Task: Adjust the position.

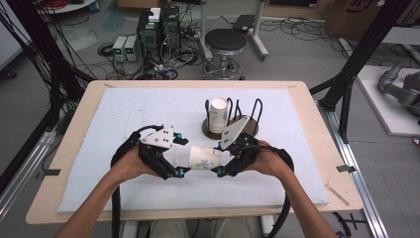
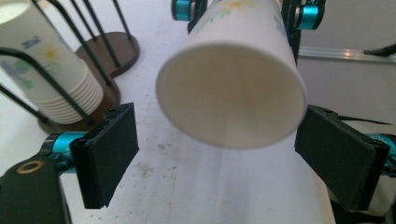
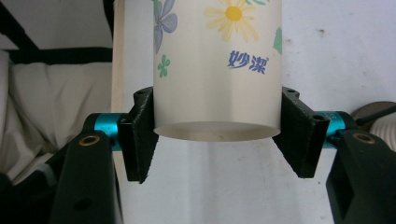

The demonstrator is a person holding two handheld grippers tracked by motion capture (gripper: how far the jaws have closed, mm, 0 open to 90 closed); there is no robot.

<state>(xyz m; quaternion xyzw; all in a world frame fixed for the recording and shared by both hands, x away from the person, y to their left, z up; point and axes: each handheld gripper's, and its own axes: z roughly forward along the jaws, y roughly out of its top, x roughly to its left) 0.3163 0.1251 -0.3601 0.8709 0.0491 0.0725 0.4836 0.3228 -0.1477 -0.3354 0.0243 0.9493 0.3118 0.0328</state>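
Observation:
A white paper cup (image 1: 204, 158) with a flower print lies level in the air between my two grippers. My right gripper (image 1: 218, 159) is shut on it near its bottom; in the right gripper view both black pads press the cup (image 3: 217, 70) at its sides. The cup's open mouth (image 2: 233, 88) faces my left gripper (image 1: 180, 155), which stands open. Its pads (image 2: 109, 154) flank the rim on either side with gaps, touching nothing. The right gripper (image 2: 243, 11) shows behind the cup in the left gripper view.
A stack of matching cups (image 1: 217, 115) (image 2: 51, 70) stands in a black wire rack on a brown base (image 1: 247, 128) just beyond the grippers. A white mat (image 1: 124, 114) covers the wooden table. A stool (image 1: 225, 42) and computer gear stand on the floor behind.

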